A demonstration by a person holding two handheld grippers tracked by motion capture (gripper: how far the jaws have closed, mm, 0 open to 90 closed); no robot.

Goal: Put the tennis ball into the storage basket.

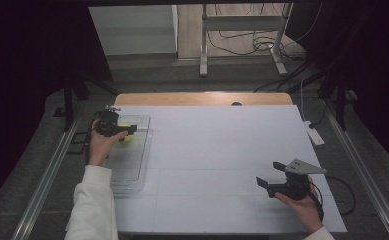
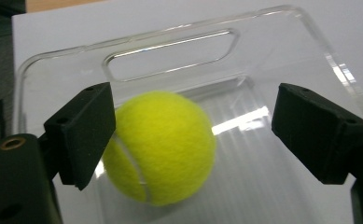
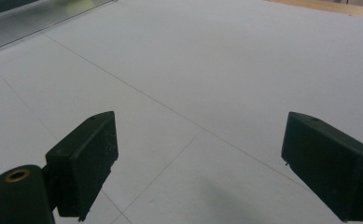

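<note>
While sitting freed between left claw (image 2: 193,135) jaws spread apart, tennis ball (image 2: 163,147) could roll along clear tray (image 2: 310,28) near table's left edge; right claw (image 3: 207,168) gaping, empty.

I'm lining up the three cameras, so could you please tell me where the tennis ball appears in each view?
High view: tennis ball at left, in the clear tray, at the left gripper.
Left gripper view: centre, ball between open jaws, touching the left-hand one.
Right gripper view: not in it.
Shared landmark: the white table sheet.
</note>
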